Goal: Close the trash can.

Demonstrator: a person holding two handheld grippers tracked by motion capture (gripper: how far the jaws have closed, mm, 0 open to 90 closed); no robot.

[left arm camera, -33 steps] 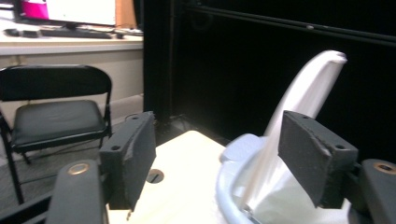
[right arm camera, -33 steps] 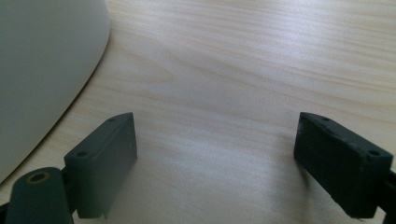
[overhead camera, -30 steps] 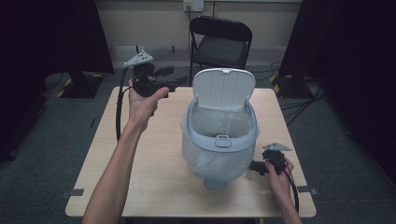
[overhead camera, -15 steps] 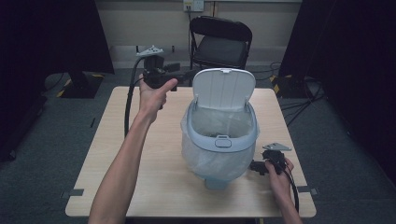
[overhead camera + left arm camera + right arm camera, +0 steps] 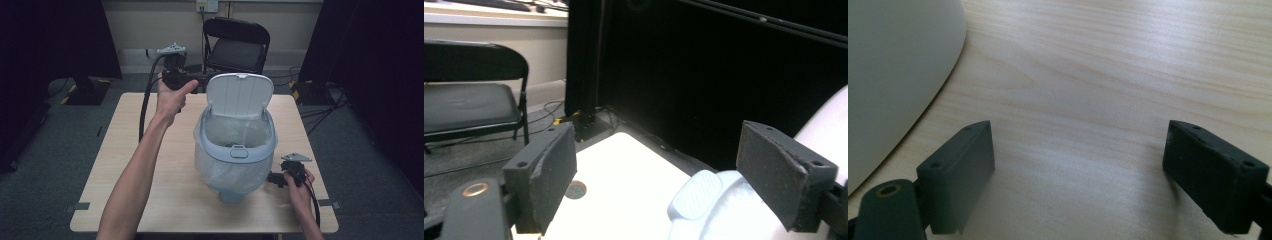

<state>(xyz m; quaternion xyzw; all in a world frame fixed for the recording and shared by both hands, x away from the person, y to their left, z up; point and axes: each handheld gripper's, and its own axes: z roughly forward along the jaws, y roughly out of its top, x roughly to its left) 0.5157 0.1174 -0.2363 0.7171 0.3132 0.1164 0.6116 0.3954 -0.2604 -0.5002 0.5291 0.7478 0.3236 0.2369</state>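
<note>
Jaws spread on both: left gripper (image 5: 202,80) behind bin lid (image 5: 240,95); approach lid edge square, slow.

Smooth plastic bin (image 5: 235,150), pale matt wood-grain table (image 5: 125,165)

Upright lid (image 5: 240,95) beside left tongs (image 5: 200,81)

Bin (image 5: 235,150) mid-table (image 5: 125,200); chair (image 5: 239,45) behind table
</note>
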